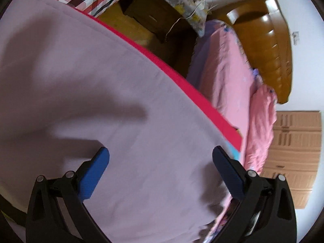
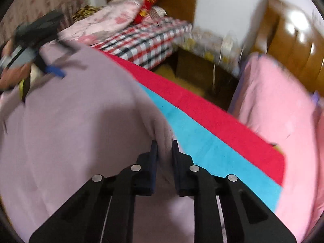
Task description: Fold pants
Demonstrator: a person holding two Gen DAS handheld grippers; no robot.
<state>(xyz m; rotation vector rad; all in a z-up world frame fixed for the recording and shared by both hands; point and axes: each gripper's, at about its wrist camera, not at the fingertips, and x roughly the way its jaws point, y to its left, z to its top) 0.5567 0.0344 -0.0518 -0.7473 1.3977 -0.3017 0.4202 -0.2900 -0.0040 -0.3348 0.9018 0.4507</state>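
Observation:
The pants are pale lilac cloth point(image 1: 97, 85), spread flat over a red and blue cover. In the left wrist view my left gripper point(image 1: 161, 155) is wide open above them, its blue fingertips point(image 1: 101, 158) apart and holding nothing. In the right wrist view my right gripper point(image 2: 165, 147) is shut on a raised fold of the pants point(image 2: 81, 133) at their right edge. My left gripper also shows in the right wrist view point(image 2: 51, 70) at the far left, over the cloth.
A red strip point(image 2: 212, 111) and a blue strip point(image 2: 202, 141) of cover lie beside the pants. A pink bed point(image 2: 279, 109) with a wooden headboard point(image 1: 267, 46) stands to the right. A checked bed point(image 2: 147, 34), a dark nightstand point(image 1: 154, 14) and a cardboard box point(image 1: 293, 156) are around.

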